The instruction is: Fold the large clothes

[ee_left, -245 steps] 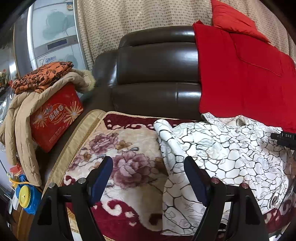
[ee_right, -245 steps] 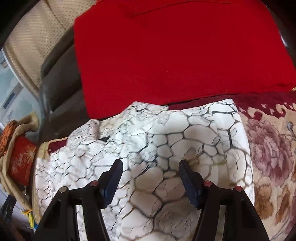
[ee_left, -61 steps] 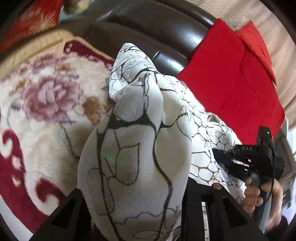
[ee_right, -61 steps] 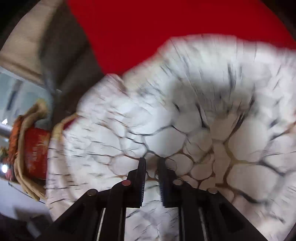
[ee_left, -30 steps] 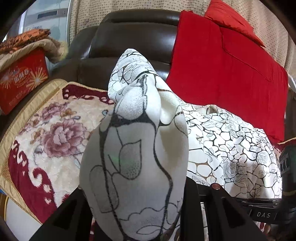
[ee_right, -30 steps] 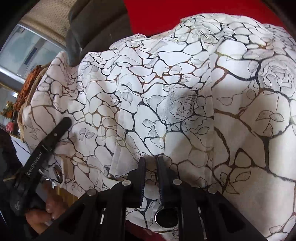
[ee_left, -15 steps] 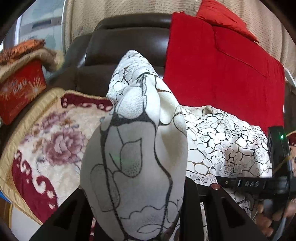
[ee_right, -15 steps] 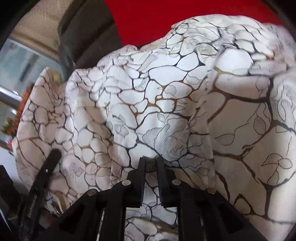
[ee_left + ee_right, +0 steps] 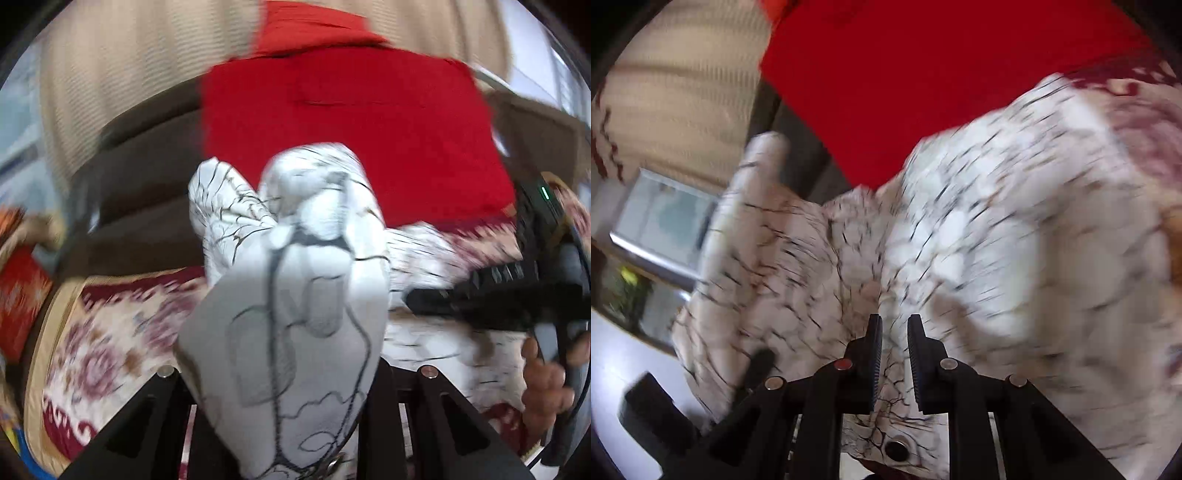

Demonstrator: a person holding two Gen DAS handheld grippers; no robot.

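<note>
White crackle-print garment (image 9: 997, 240) lifted above the floral blanket (image 9: 103, 354) on the dark sofa (image 9: 147, 155), in front of the red cushion (image 9: 351, 122). Left hand-held gripper (image 9: 280, 406) clamped on a bunched fold of the garment, the cloth hiding its fingers. Right hand-held gripper (image 9: 894, 354) narrow, pinching a hem near a dark snap (image 9: 895, 449); jaws just eased slightly apart, fabric between them. Both views motion-blurred.
</note>
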